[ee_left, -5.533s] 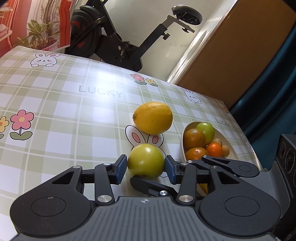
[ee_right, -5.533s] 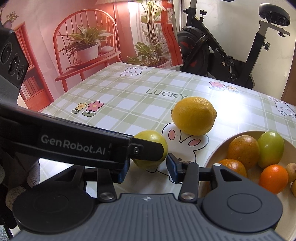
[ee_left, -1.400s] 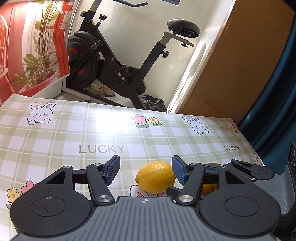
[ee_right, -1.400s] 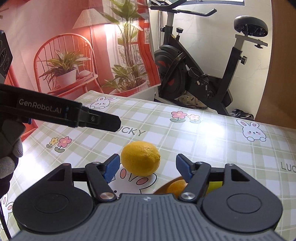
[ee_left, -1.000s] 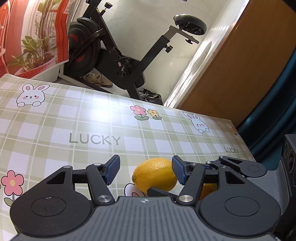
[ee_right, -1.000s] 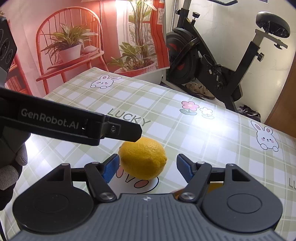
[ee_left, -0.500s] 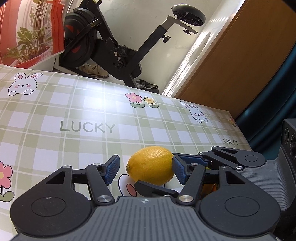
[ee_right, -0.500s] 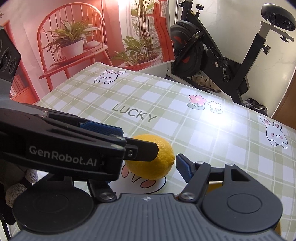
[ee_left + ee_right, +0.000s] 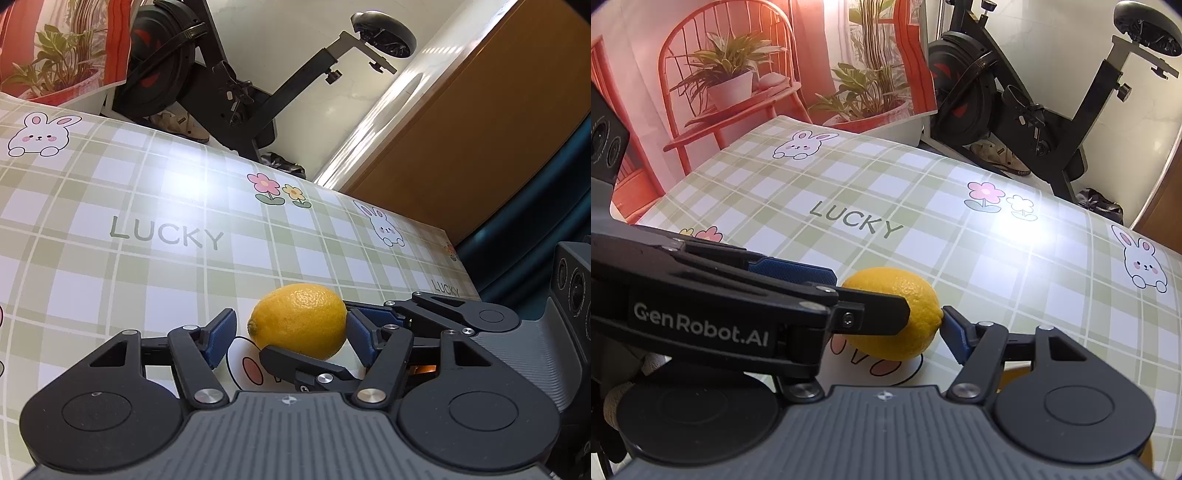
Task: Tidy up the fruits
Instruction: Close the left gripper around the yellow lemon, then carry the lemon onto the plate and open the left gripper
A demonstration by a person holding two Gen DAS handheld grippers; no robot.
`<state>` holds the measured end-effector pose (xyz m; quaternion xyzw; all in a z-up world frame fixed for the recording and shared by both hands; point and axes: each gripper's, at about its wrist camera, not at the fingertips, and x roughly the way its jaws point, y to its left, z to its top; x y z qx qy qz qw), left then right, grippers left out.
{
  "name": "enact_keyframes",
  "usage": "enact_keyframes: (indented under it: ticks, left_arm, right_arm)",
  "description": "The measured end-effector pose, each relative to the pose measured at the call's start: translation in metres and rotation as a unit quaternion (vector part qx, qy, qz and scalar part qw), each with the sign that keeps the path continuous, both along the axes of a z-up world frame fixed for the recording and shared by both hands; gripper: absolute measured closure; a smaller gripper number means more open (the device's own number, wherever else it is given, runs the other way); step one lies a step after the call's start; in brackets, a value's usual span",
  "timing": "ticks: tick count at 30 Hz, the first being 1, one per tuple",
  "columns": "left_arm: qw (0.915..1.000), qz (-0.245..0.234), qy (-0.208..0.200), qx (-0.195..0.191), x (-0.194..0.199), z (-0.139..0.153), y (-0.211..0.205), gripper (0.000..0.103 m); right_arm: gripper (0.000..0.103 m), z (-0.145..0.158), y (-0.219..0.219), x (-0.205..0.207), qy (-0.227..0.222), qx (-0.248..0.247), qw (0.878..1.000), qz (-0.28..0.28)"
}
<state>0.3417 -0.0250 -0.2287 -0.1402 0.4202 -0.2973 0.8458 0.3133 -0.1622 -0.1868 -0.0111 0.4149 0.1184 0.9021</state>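
One green-checked desk [image 9: 110, 280], printed with rabbits, flowers and the word LUCKY, carries the lemon [image 9: 299, 317] near its front edge. Beyond the lemon, past the far edge of the desk, stands a black exercise bike [image 9: 1015, 110]. To the far left of the lemon hangs a backdrop [image 9: 720, 92] picturing a red chair and potted plants.

Both tongs come at the lemon from the near side and cross over each other there. The left tongs [image 9: 291, 328] straddle the lemon, released. Their left pad stands just clear of the lemon's stem end. Their right pad sits close against the other end, and contact cannot be told. The right tongs [image 9: 886, 325] also have the lemon between their fingers, and their jaws are closing. Their right pad meets the pointed end of the lemon. Their left finger is hidden behind the left tongs in the right wrist view, and in the left wrist view it crosses low in front of the lemon. Whether the right tongs already clench the lemon cannot be told.

The lemon lies on its side on the desk, on top of a printed rabbit [image 9: 247, 365] whose ears show just below it.
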Motion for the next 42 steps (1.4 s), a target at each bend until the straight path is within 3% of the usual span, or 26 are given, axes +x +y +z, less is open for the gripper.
enact_keyframes:
  ticks: [13, 22, 31, 42]
  left_arm:
    - [0.9999, -0.014, -0.005, 0.001, -0.021, -0.002, 0.009, 0.039]
    - [0.9999, 0.004, -0.01, 0.011, -0.054, 0.0, 0.021, 0.039]
    - [0.9996, 0.016, -0.013, 0.02, -0.082, 0.0, 0.027, 0.04]
    - [0.9992, 0.034, -0.014, 0.017, -0.093, -0.002, 0.026, 0.041]
  right_arm:
    - [0.039, 0.001, 0.011, -0.021, -0.005, 0.001, 1.0, -0.004]
    - [0.041, 0.001, 0.021, -0.053, -0.02, 0.044, 0.999, -0.015]
    - [0.041, -0.001, 0.036, -0.088, -0.059, 0.031, 0.998, -0.003]
    - [0.04, -0.005, 0.032, -0.098, -0.065, 0.048, 0.997, -0.009]
